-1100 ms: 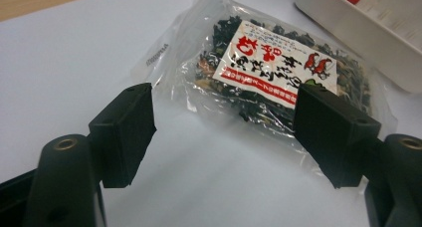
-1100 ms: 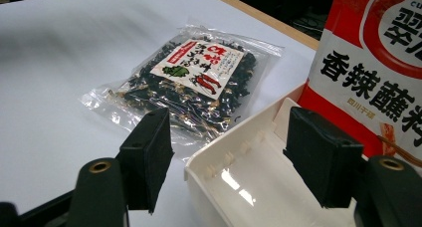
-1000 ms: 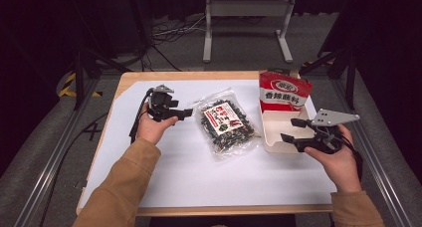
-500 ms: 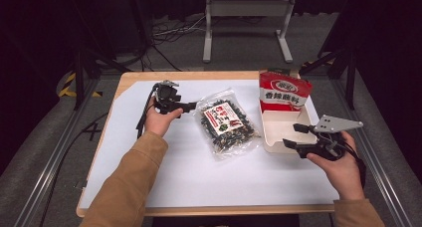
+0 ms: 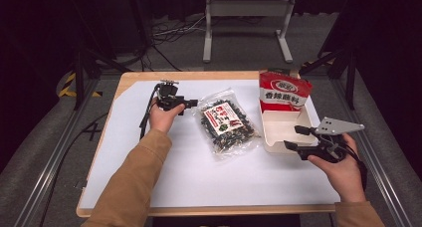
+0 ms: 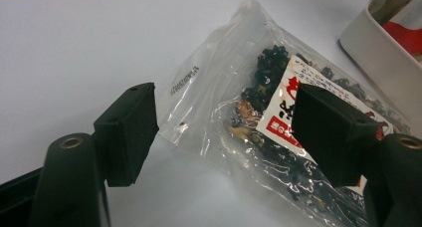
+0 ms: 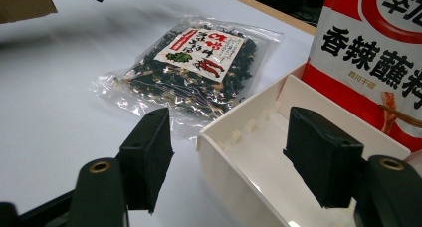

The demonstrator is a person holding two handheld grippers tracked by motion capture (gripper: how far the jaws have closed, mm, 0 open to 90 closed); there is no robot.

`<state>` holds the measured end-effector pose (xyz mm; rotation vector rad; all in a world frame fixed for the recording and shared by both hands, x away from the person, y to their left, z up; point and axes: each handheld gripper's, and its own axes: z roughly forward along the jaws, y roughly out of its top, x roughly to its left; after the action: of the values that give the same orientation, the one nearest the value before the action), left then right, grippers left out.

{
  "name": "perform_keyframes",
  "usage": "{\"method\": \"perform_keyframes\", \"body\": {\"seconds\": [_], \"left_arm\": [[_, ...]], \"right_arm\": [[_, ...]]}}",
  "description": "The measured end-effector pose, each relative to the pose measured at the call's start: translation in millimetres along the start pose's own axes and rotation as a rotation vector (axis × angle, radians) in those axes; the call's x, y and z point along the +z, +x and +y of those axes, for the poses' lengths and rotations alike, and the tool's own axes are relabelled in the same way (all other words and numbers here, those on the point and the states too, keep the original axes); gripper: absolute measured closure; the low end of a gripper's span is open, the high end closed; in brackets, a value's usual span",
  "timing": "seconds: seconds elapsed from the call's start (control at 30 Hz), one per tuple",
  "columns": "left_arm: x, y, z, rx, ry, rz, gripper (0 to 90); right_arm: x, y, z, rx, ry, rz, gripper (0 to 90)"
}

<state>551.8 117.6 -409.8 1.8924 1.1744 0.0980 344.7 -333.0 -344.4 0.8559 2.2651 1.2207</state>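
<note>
Your left gripper (image 5: 191, 104) sits at the far-left part of the table, jaws spread wide, aimed at the top corner of the clear snack bag (image 5: 226, 125). In the left gripper view the 2 black pads (image 6: 127, 132) stand apart with the bag's sealed upper edge (image 6: 219, 82) between and beyond them; neither pad touches the plastic. Nothing held.

Your right gripper (image 5: 293, 137) is at the near-right, jaws also spread wide, grey 3-cornered plate (image 5: 338, 126) on top. In the right gripper view its pads (image 7: 149, 155) straddle the near corner of the white tray (image 7: 249, 137): 1 pad outside the wall over the table, the other over the tray's floor. No contact that you can make out. Nothing held.

Bag: lies flat on the white table sheet (image 5: 209, 177), mid-table, between your 2 hands, tilted, its lower right corner close to the tray's left wall. Dark dried pieces inside, red-and-white label face up.

Tray (image 5: 271, 132): right of the bag, long side running away from you. A red and white packet (image 5: 284, 91) stands upright at its far end, printed face toward you. Near half of the tray bare.

Wooden table edge (image 5: 149, 76) shows around the sheet. Tan sleeve (image 5: 134, 182) on your left forearm.
</note>
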Motion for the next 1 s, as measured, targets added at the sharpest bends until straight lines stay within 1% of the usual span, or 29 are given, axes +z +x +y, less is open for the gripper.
{"method": "perform_keyframes", "body": {"seconds": [0.1,0.23,0.27,0.3,0.33,0.37,0.5,0.67,0.83,0.9,0.93,0.97,1.0], "left_arm": [[4.9,-0.1,0.2,0.005,0.010,0.011,25.6],[13.2,-3.9,2.4,0.023,0.027,0.034,24.9],[13.2,-3.9,2.4,0.023,0.027,0.034,25.0],[16.8,-4.2,3.3,0.031,0.044,0.050,25.0],[20.8,-3.5,3.7,0.030,0.058,0.054,25.1],[20.8,-3.5,3.7,0.030,0.058,0.054,25.0],[29.1,-3.0,1.4,0.020,0.073,0.050,25.1],[37.0,-4.1,-1.4,0.026,0.095,0.037,24.5],[42.7,-4.6,-3.6,0.027,0.112,0.038,24.4],[44.1,-4.9,-4.4,0.030,0.121,0.036,25.2],[45.7,-5.4,-5.2,0.049,0.128,0.039,25.2],[46.4,-6.4,-5.5,0.054,0.124,0.037,25.1],[46.6,-6.4,-5.4,0.051,0.126,0.030,25.2]], "right_arm": [[-1.8,-0.3,-0.8,0.002,-0.004,-0.003,34.1],[-2.9,-0.7,-2.3,0.007,-0.001,-0.006,34.0],[-3.0,-0.3,-2.3,0.007,-0.001,-0.006,34.1],[-3.0,-0.3,-2.3,0.007,-0.001,-0.006,34.1],[-3.2,0.3,-1.9,0.005,-0.003,-0.005,34.0],[-3.2,0.3,-1.9,0.005,-0.003,-0.005,34.0],[-3.5,0.7,-1.6,0.007,-0.009,0.000,33.8],[-0.6,0.0,-3.5,0.012,0.000,0.004,33.7],[-0.1,0.8,-2.6,0.011,-0.004,0.007,33.5],[-0.1,0.7,-2.6,0.012,-0.005,0.007,33.5],[-0.1,0.7,-2.6,0.013,-0.005,0.008,33.4],[-0.1,0.5,-2.9,0.021,-0.005,0.010,33.1],[-0.1,0.2,-3.0,0.022,-0.006,0.010,33.1]]}}
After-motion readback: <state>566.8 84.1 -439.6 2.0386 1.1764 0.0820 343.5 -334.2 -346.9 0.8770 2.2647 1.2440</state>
